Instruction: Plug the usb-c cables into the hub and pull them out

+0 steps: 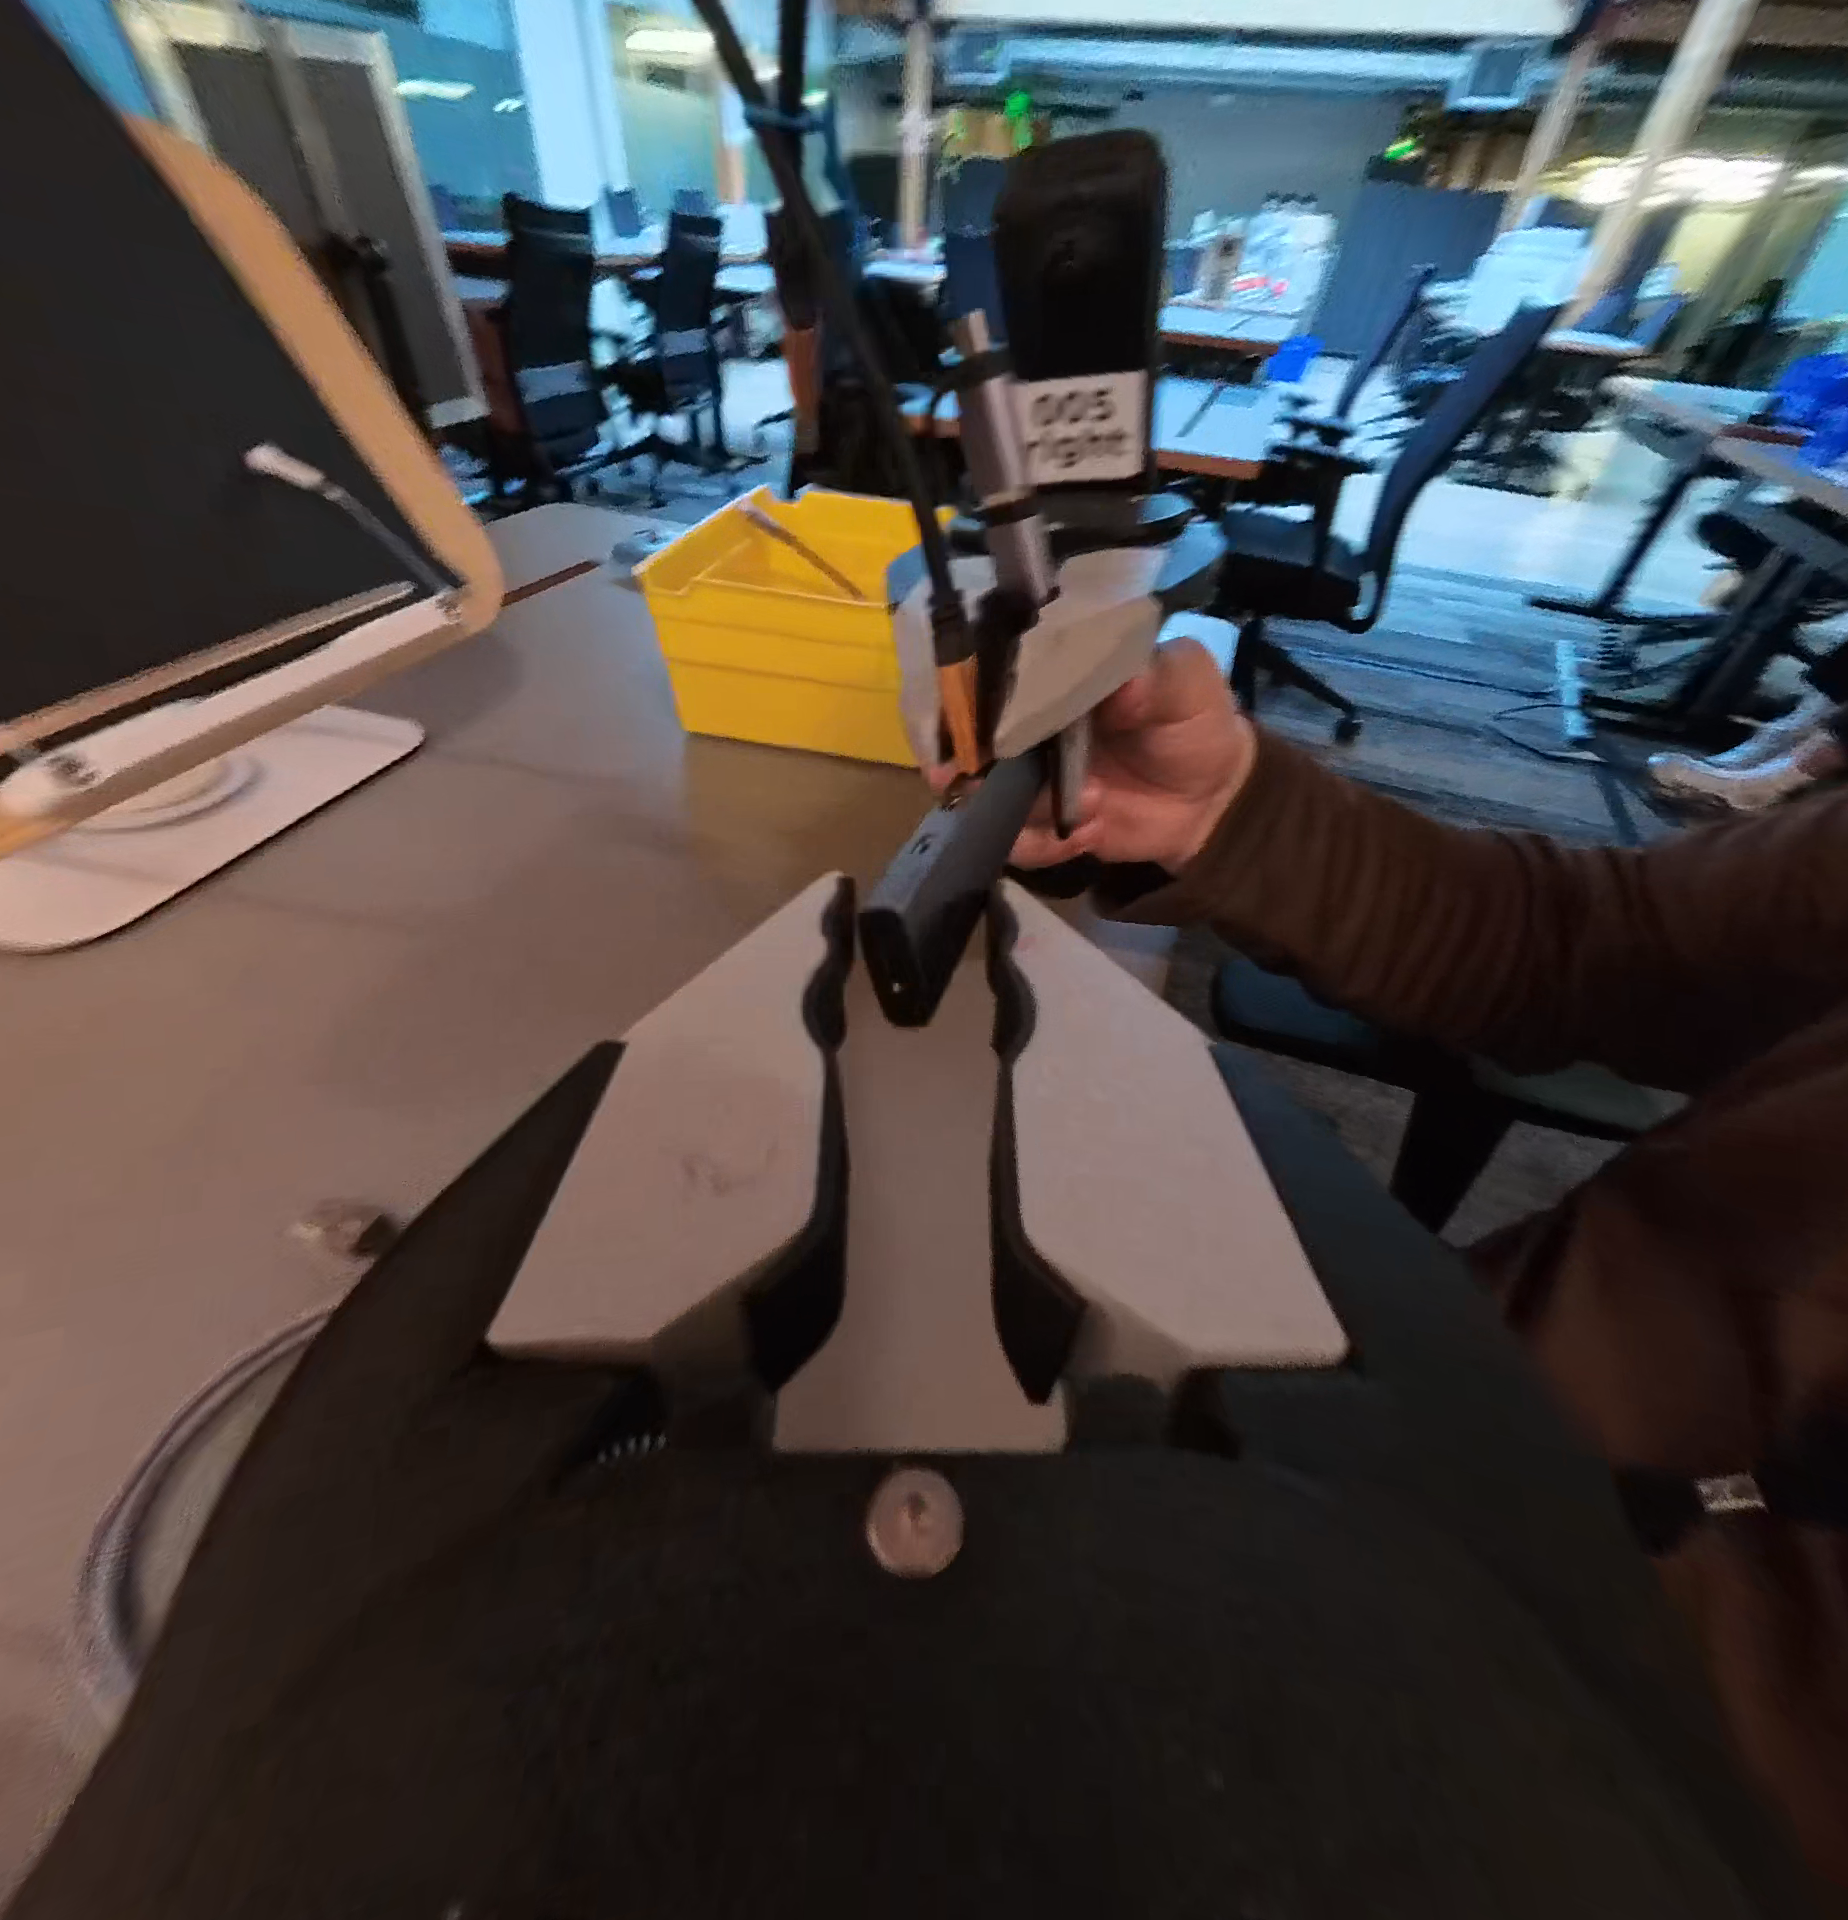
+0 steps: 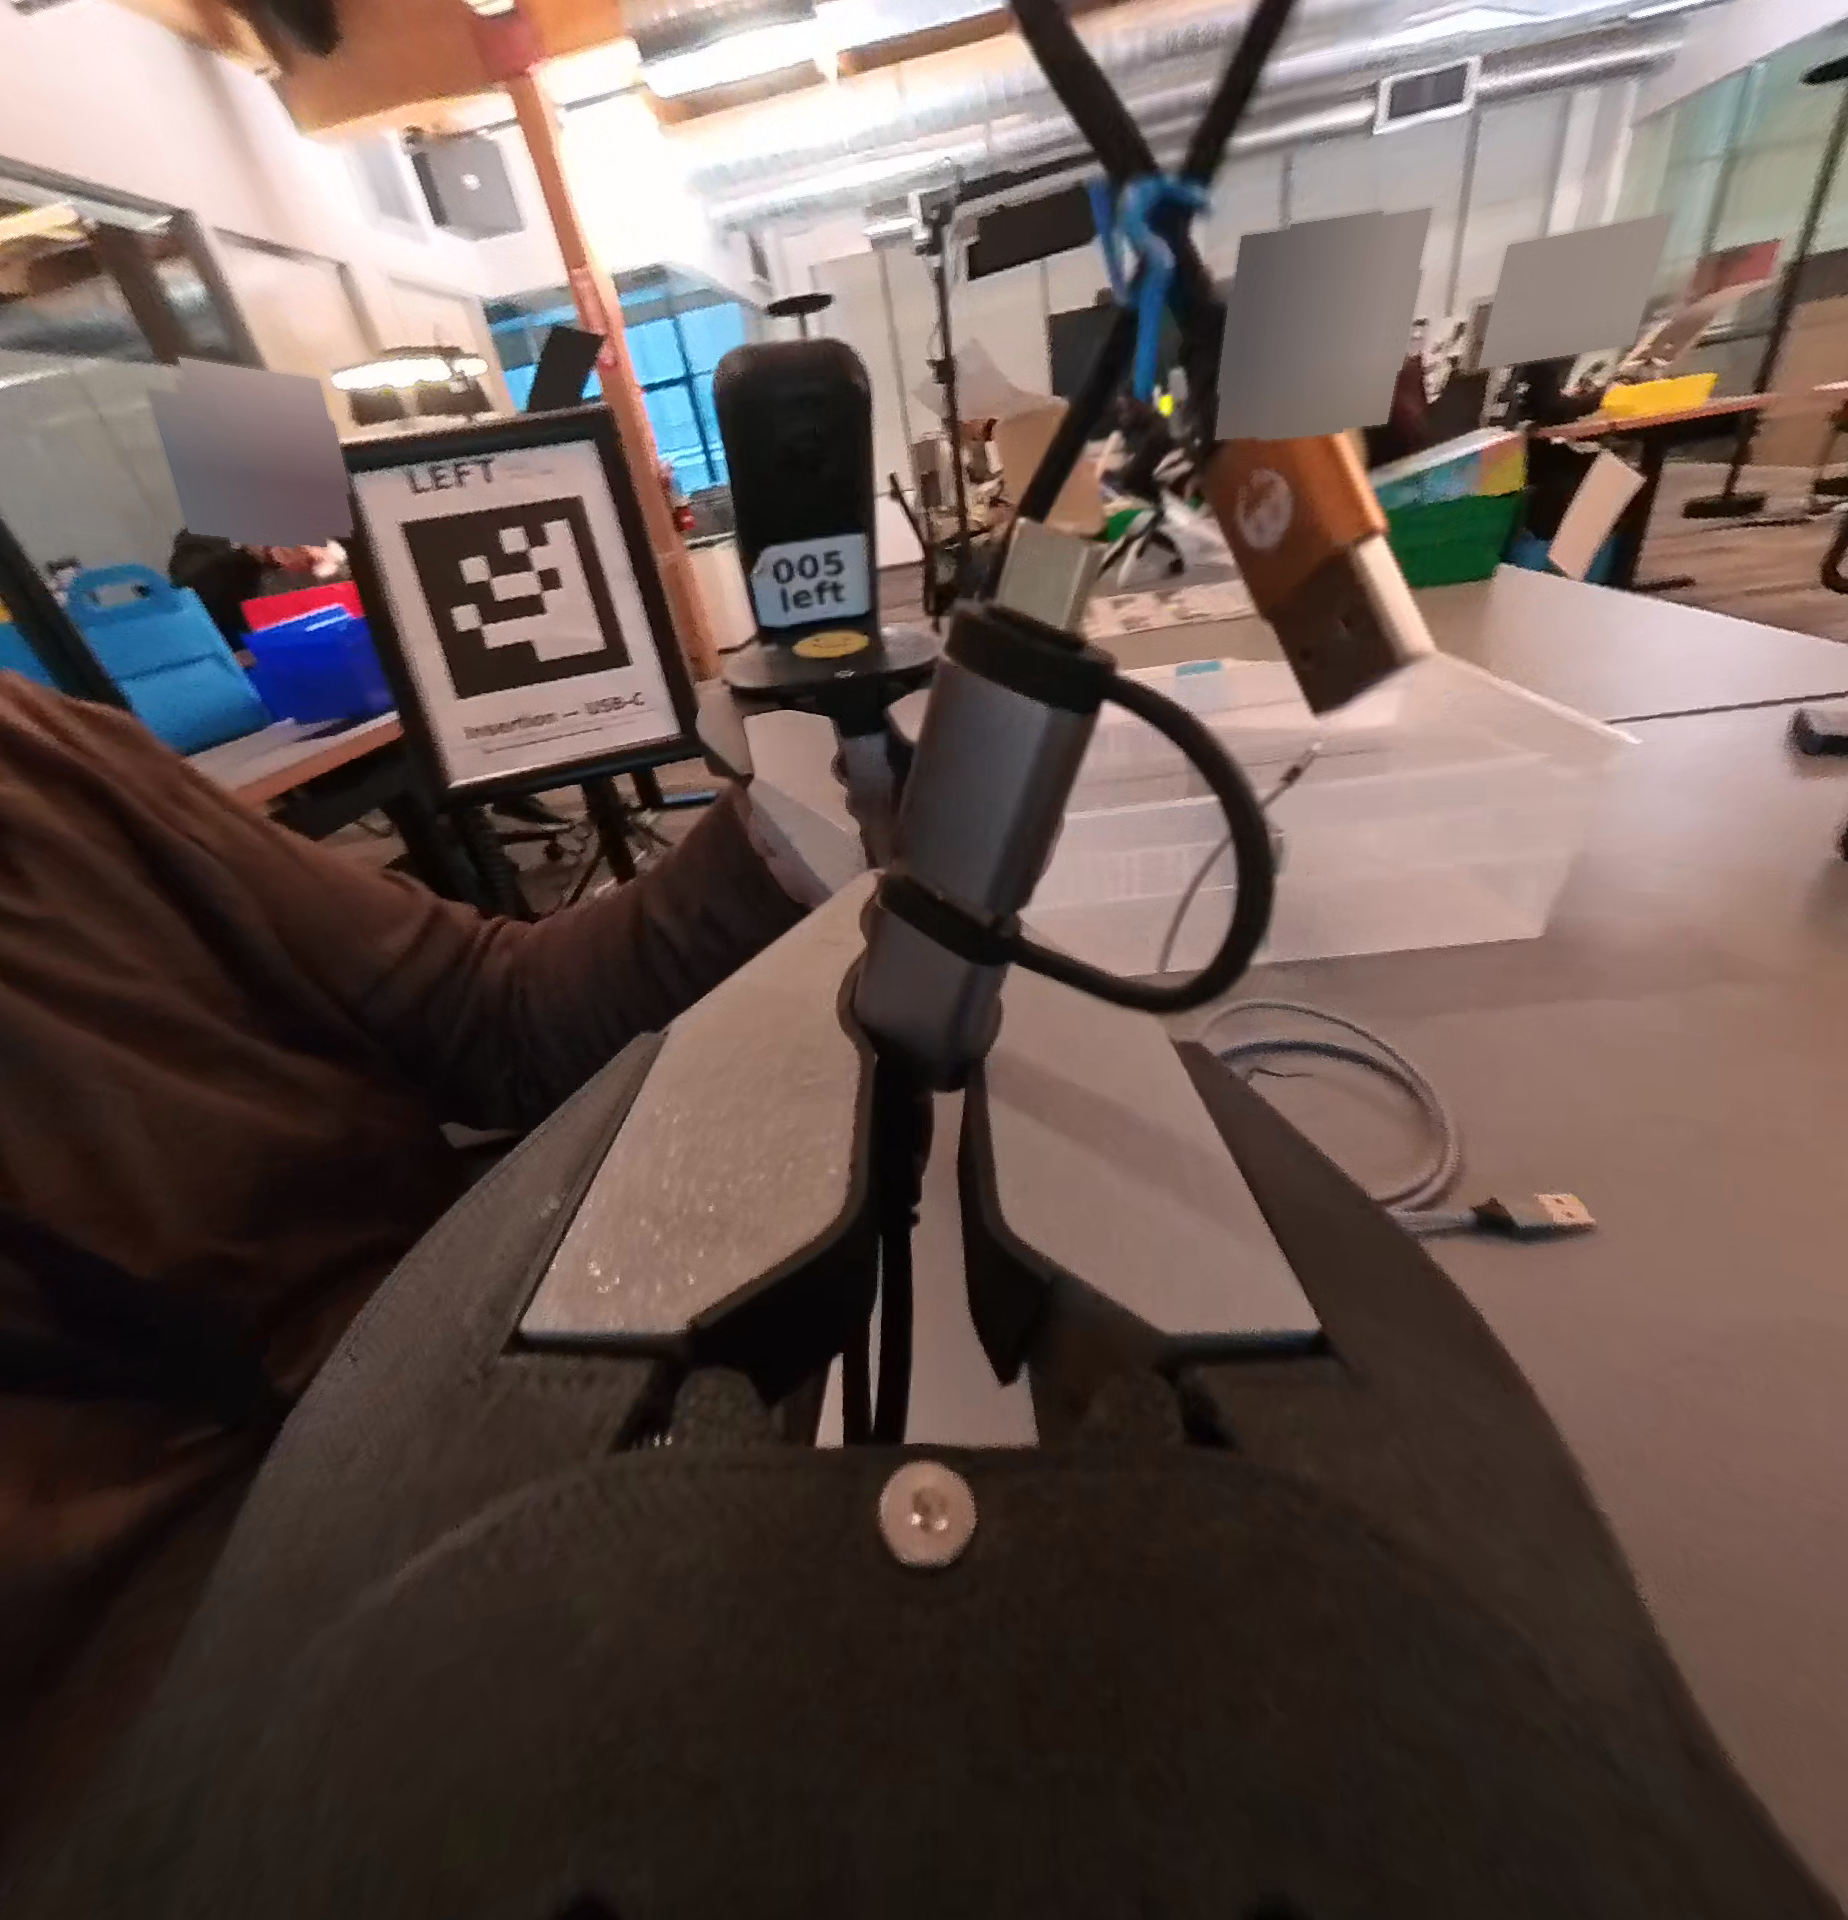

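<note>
Two hand-held grippers face each other above the grey worktop (image 1: 307,966). The left hand-held gripper (image 1: 920,951) pinches a dark hub (image 1: 925,925) between its fingertips, the hub tilted with one open port end toward the camera. The right hand-held gripper (image 2: 925,1003) is pressed together on a grey metal adapter (image 2: 977,821), which stands upright from its fingertips; a short black tether loop (image 2: 1226,862) joins the adapter's two collars. A black cable (image 2: 1060,416) enters the adapter's top plug. A second cable ends in an orange-and-silver USB-A plug (image 2: 1315,561), hanging free just beside the adapter. In the left wrist view this orange plug (image 1: 956,696) hangs just above the hub's far end; contact cannot be determined.

One yellow bin (image 1: 774,634) stands on the worktop beyond the right hand-held gripper (image 1: 987,707); a thin cable end (image 1: 806,551) leans inside it. A white braided cable (image 2: 1419,1153) lies coiled on the worktop, well apart from both grippers. A monitor (image 1: 172,468) stands at the left.
</note>
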`<state>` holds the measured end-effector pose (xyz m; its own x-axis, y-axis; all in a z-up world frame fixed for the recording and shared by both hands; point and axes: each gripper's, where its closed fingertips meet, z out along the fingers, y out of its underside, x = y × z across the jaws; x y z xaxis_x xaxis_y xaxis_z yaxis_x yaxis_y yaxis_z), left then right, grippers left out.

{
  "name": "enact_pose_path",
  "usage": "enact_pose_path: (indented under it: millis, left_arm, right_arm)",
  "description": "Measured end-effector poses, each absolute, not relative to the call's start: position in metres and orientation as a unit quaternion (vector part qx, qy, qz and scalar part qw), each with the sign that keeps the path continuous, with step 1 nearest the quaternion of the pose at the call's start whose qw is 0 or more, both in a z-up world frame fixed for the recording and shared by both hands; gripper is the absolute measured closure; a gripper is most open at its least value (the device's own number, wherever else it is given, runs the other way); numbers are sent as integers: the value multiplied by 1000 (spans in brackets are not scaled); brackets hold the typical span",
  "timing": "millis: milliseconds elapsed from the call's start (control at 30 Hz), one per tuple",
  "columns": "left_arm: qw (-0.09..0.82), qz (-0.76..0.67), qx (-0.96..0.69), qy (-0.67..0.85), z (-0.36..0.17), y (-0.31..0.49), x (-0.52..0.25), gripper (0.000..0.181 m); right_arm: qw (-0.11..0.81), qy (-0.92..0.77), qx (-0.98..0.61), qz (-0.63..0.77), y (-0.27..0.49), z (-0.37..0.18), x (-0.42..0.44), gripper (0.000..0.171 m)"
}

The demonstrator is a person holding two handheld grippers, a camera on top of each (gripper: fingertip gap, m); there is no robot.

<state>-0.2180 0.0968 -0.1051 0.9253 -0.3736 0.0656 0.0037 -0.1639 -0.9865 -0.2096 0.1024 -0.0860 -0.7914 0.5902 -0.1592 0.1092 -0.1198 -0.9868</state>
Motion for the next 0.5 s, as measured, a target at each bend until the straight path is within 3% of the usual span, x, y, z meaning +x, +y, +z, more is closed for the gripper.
enact_pose_path:
  millis: [233, 500]
  left_arm:
    - [655, -242, -704, 129, -91, 94, -198, 172]
    - [638, -205, -723, 168, -102, 101, -185, 174]
  right_arm:
    - [157, -642, -263, 703, 98, -84, -204, 164]
    - [137, -666, -261, 685, 91, -91, -198, 162]
